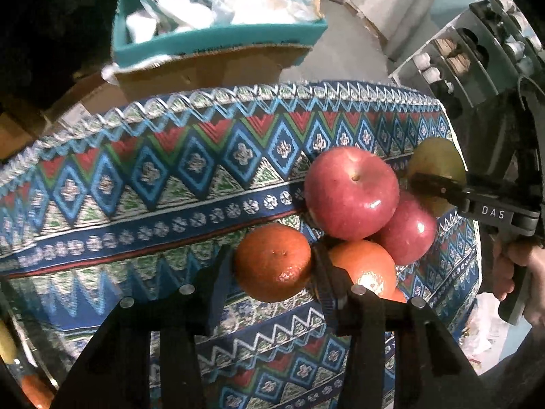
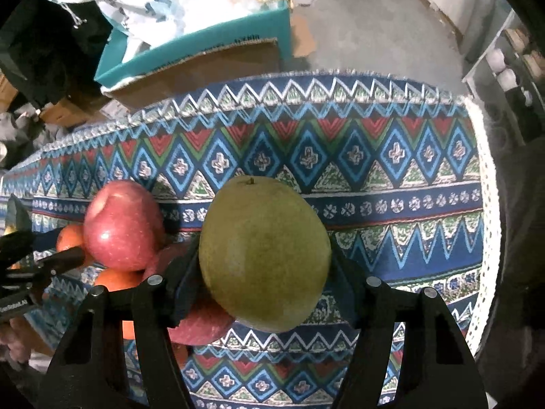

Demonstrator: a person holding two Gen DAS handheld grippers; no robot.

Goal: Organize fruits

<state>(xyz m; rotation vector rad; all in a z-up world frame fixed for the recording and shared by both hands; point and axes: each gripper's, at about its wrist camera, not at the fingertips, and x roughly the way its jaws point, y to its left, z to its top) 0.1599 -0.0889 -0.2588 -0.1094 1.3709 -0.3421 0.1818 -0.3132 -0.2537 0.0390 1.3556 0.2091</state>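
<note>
Two hand-held grippers busy | left hand-held gripper (image 1: 272,269) clamped on mandarin (image 1: 272,261) beside clustered apples (image 1: 351,192) | right hand-held gripper (image 2: 264,262) clamped on pear (image 2: 264,252), stem end away, long axis along fingers, above tabletop (image 2: 408,204) | sorting looks partly done.

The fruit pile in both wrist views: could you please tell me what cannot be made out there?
- Second orange: left wrist view, lower part hidden behind a finger of the left gripper.
- Lower apple: right wrist view, mostly hidden behind the pear and a finger of the right gripper.
- Pear: left wrist view, partly hidden behind the right gripper.
- Teal box contents: blurred.
</note>
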